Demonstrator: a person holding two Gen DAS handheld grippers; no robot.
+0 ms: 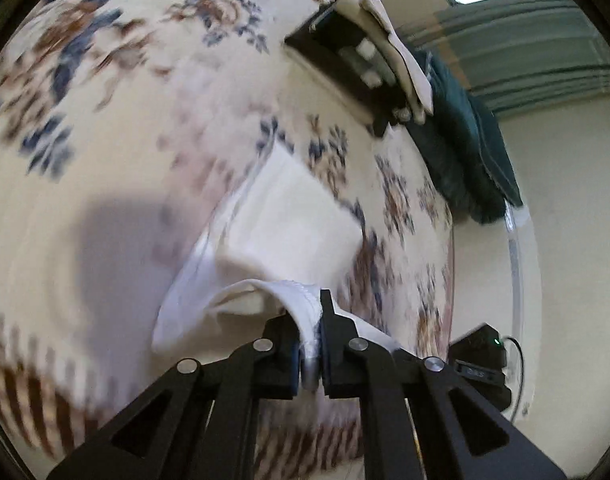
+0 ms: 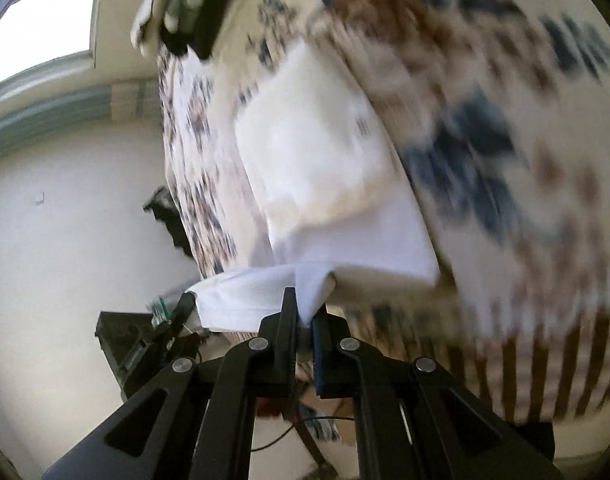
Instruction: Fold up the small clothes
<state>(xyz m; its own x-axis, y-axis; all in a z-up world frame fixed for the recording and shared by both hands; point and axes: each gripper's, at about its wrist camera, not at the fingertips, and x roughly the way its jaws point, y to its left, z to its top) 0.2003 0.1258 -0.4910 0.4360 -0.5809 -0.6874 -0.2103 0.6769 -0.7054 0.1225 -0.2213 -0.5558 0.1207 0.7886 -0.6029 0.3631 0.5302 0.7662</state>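
A small white garment lies partly on a floral cloth and is lifted at its near edge. My left gripper is shut on a bunched hem of the garment. In the right wrist view the same white garment hangs from its near corner, and my right gripper is shut on that corner. Both views are blurred by motion. The far part of the garment rests on the floral cloth.
A black device with a pale cloth draped on it sits at the far edge; it also shows in the right wrist view. A dark green fabric lies beside it. Black equipment stands by the wall, and another black unit is below left.
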